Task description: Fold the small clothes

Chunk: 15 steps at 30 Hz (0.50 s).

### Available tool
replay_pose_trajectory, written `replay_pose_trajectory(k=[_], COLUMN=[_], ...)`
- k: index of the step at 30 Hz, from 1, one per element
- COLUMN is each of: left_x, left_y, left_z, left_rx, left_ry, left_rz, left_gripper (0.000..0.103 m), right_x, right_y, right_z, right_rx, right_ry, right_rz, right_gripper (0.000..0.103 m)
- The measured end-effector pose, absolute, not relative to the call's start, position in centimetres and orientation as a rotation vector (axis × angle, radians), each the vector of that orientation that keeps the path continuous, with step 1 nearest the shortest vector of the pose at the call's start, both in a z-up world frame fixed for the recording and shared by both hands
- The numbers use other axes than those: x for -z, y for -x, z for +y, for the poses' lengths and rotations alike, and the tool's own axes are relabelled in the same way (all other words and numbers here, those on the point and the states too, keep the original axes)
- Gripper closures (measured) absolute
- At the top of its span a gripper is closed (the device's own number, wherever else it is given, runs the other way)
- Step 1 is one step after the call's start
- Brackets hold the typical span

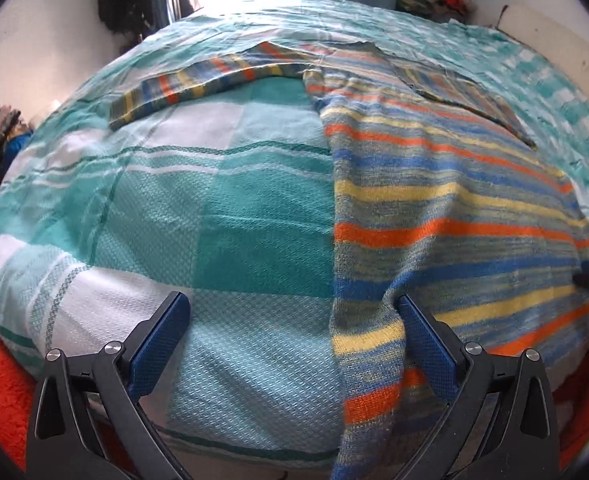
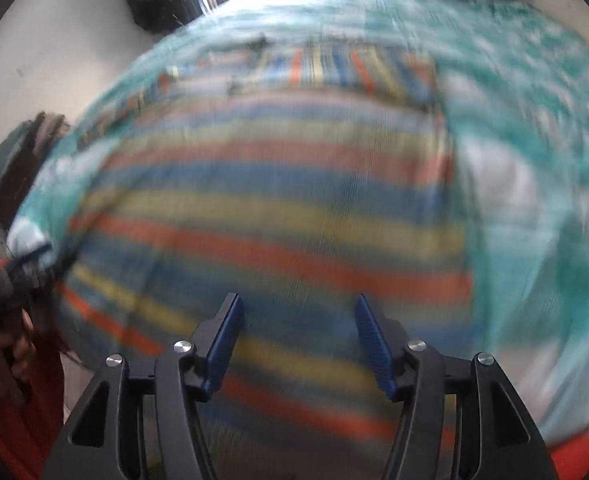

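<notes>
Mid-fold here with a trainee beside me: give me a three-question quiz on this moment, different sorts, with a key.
1. True or false: the left tool is shut on the striped sweater.
2. Multiple choice: the sweater lies on A) a wooden table B) a teal checked bedspread C) a tiled floor.
3. Fill in: the right tool hovers over the sweater with its jaws ____.

Key: 1 false; 2 B; 3 open.

both wrist views face up the bed (image 1: 214, 208), sharing the sweater (image 1: 454, 208).
</notes>
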<state>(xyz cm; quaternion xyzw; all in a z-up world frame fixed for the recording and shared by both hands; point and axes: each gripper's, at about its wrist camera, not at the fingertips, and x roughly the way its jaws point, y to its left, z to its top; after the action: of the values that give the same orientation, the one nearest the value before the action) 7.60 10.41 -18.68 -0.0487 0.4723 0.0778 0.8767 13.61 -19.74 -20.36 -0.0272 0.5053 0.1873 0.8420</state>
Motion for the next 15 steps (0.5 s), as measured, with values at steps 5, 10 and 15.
replay_pose_trajectory(k=[5, 10, 15], left_x=[18.8, 18.9, 18.9], left_y=[-7.2, -7.4, -7.3], left_z=[10.6, 10.3, 10.2], left_rx=[-0.16, -0.164, -0.161], left_ry=[0.109, 0.1, 0.096], left_rz=[0.974, 0.97, 0.966], left_gripper=[0.0, 0.0, 0.0], right_x=[18.4, 17.6, 18.1], right_y=[-10.5, -10.6, -10.7], right_z=[-19.3, -19.7, -19.8], right_rx=[-0.374, -0.322, -0.309], right_ry=[0.126, 0.133, 0.139], right_rz=[0.922, 0.846, 0.86], right_gripper=[0.043, 0.035, 0.029])
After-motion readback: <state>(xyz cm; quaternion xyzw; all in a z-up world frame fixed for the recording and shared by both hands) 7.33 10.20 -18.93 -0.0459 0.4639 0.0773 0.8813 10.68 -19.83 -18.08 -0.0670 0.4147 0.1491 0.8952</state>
